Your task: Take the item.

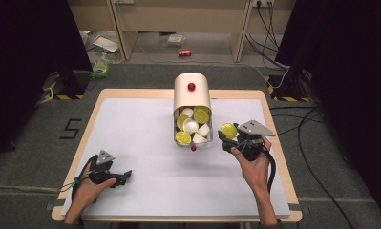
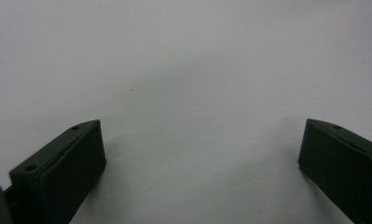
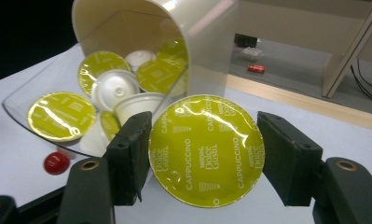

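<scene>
Several capsules (image 1: pixel 192 125) inside open bin (image 1: pixel 192 93), beside right claw's (image 1: pixel 228 135) capsule (image 3: pixel 206 149).

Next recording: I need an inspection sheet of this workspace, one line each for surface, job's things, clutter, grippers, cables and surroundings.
Surface: white tabletop with a wooden edge, bare around the left gripper.
Job's things: cream dispenser bin with its clear lid open, holding yellow-lidded and white coffee capsules; one Cappuccino capsule is clamped by its rim.
Clutter: nothing seen on the table.
Grippers: right gripper shut on the capsule beside the bin; left gripper open, low over the tabletop, nothing between its fingers.
Cables: one trails from each gripper; more lie on the floor at right.
Surroundings: red can and litter on the floor, dark curtains either side.
</scene>
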Tool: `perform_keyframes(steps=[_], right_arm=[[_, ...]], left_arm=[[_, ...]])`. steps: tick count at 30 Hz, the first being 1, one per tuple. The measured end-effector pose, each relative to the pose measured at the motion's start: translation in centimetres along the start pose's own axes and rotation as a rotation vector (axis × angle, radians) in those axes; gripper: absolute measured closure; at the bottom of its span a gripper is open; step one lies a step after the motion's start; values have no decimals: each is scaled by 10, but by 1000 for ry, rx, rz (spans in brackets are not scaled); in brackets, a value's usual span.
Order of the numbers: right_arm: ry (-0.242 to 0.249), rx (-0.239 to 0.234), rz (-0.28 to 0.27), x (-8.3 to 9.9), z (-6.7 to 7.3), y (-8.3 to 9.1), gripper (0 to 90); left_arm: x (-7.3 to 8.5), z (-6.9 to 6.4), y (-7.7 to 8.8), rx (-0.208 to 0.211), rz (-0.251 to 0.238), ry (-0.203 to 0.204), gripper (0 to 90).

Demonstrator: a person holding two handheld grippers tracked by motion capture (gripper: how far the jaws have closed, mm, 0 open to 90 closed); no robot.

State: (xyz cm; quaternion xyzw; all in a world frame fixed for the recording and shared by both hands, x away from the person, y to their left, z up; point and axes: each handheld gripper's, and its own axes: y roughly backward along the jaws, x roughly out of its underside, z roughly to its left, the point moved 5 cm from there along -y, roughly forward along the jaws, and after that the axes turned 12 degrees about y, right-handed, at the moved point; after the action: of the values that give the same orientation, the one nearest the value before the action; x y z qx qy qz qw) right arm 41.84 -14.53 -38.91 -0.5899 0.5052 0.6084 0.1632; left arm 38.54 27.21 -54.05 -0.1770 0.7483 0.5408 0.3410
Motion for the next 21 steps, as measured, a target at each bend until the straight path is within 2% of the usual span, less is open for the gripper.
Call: perform_keyframes(steps=[8,21], right_arm=[[-28,32,30,15,-13,-5,384],[-61,67,72,35,-26,-13,384]], left_arm=[[0,0,0,0,0,0,0],[0,0,0,0,0,0,0]])
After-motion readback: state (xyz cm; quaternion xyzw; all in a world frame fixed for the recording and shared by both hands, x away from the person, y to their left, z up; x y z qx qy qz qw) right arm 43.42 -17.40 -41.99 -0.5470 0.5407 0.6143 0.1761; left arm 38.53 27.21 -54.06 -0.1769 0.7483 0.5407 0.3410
